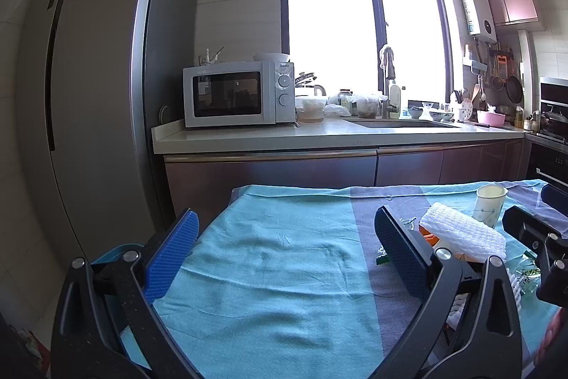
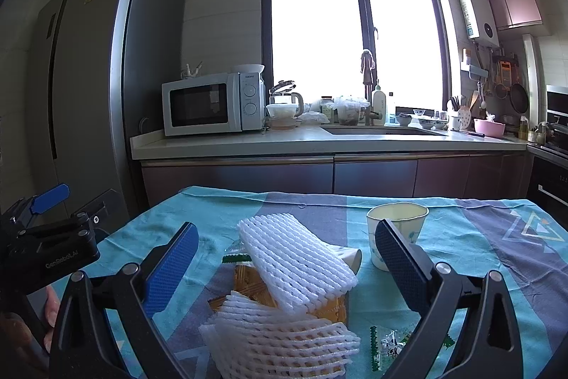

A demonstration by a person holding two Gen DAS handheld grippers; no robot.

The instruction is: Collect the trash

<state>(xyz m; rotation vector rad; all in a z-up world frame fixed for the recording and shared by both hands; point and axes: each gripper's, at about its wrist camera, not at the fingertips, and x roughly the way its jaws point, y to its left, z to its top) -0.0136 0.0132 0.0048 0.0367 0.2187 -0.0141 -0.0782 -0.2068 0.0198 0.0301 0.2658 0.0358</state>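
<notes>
A pile of trash lies on the teal and grey tablecloth [image 2: 461, 237]. It holds two white foam nets [image 2: 294, 258] [image 2: 280, 343], a yellow-brown package [image 2: 248, 283] under them and green-edged wrappers [image 2: 390, 343]. A paper cup [image 2: 397, 233] stands upright just behind the pile. My right gripper [image 2: 287, 237] hovers open over the pile, touching nothing. My left gripper [image 1: 287, 247] is open above bare cloth, left of the foam net [image 1: 461, 233] and cup [image 1: 490, 205]. Each view catches the other gripper at its edge: the right gripper [image 1: 536, 206], the left gripper [image 2: 76, 201].
Behind the table runs a kitchen counter [image 1: 319, 137] with a microwave [image 1: 238, 95], a sink [image 1: 401, 123] and dishes. A tall fridge [image 1: 99, 95] stands at the left. A blue container's edge [image 1: 110, 253] shows under the left finger, mostly hidden.
</notes>
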